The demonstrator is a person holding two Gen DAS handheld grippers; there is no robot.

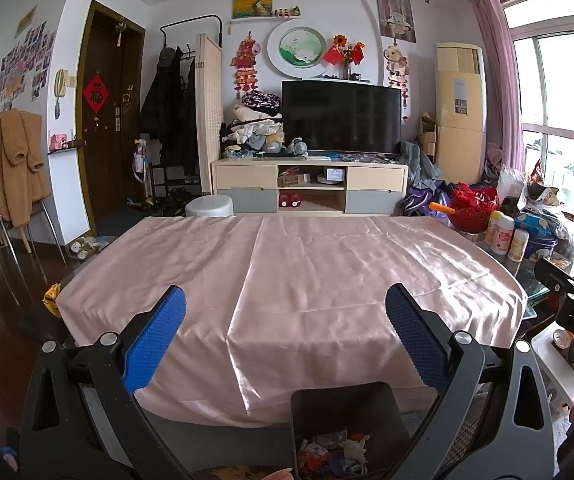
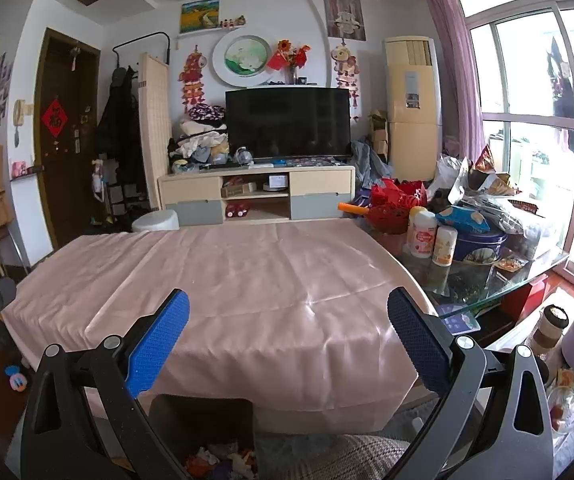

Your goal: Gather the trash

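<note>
Trash is sitting in the bin (image 1: 333,450) below; I am holding both hand-held grippers, left (image 1: 285,336) and right (image 2: 288,338), wide and empty, risking snagging the pink cloth (image 1: 287,280) on the desk.

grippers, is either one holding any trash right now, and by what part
Nothing is held. The left gripper and right gripper both stand open over the pink tablecloth, with nothing between the fingers. Trash lies in the dark bin below.

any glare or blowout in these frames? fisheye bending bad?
Left wrist: window blown out, sheen on the pink cloth, door bowed near the edge. Right wrist: window overexposed, glare streaks on the cloth; both sharp.
</note>
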